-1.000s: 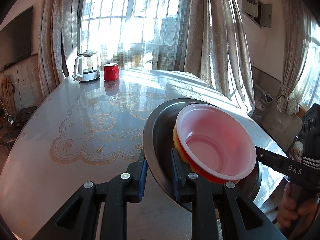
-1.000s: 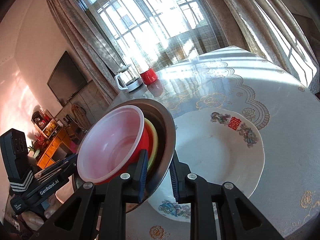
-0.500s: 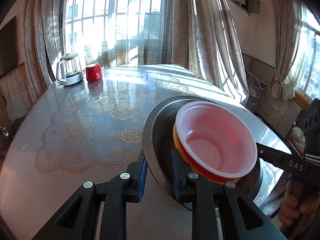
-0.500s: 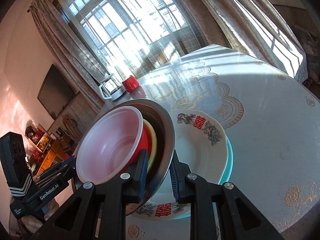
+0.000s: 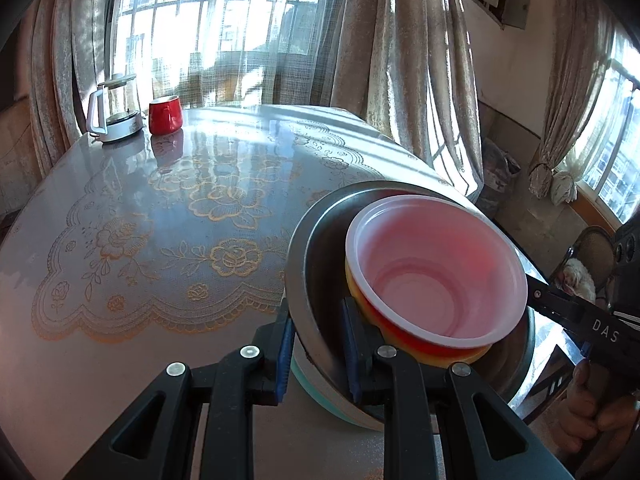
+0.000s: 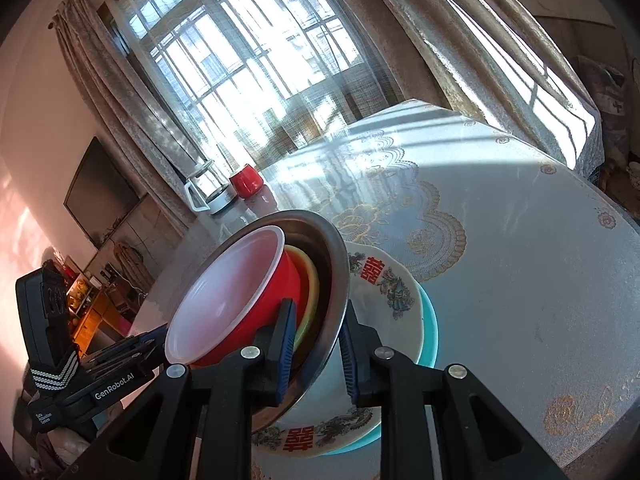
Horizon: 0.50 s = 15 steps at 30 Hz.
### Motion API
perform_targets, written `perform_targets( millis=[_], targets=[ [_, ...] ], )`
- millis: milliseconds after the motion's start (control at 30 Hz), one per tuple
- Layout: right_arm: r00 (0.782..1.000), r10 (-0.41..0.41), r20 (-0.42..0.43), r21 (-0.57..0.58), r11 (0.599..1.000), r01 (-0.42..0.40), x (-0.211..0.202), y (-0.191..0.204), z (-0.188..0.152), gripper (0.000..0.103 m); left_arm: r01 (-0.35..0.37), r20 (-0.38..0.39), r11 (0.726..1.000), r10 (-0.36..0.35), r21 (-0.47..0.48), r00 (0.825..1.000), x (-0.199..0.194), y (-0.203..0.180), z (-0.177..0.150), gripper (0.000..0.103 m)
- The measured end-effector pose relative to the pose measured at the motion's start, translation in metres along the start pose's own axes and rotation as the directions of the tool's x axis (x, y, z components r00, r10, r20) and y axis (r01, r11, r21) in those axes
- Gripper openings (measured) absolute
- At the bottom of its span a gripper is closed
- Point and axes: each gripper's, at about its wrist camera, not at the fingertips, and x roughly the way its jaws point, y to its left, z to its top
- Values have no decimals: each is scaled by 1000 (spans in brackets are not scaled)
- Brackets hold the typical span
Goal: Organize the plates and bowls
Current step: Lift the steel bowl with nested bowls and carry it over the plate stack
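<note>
**Bowl stack now over the plates, both sets of fingers clamped on its rim**

Since a second ago, I have carried the bowl stack sideways until it hangs over the plates on the table point(image 6: 520, 240); a teal plate point(image 6: 430, 320) has come into sight under the white patterned plate point(image 6: 384, 292).

My left fingers point(image 5: 316, 344) and right fingers point(image 6: 318, 344) pinch opposite sides of the steel bowl point(image 6: 336, 280) rim. Inside it nest a yellow bowl point(image 6: 310, 288) and a red bowl point(image 6: 256, 300).

The stack sits tilted, just above the plates, its low edge nearest them. I judge it needs levelling, then lowering straight down.
</note>
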Motion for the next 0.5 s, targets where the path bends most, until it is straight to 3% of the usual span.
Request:
perform_targets(
  millis=[500],
  targets=[
    [989,-143,-42,-17,990,143,18,-15,-10,21,7,-61,1000,-5,30,998,25,-12,-10,25]
  ],
)
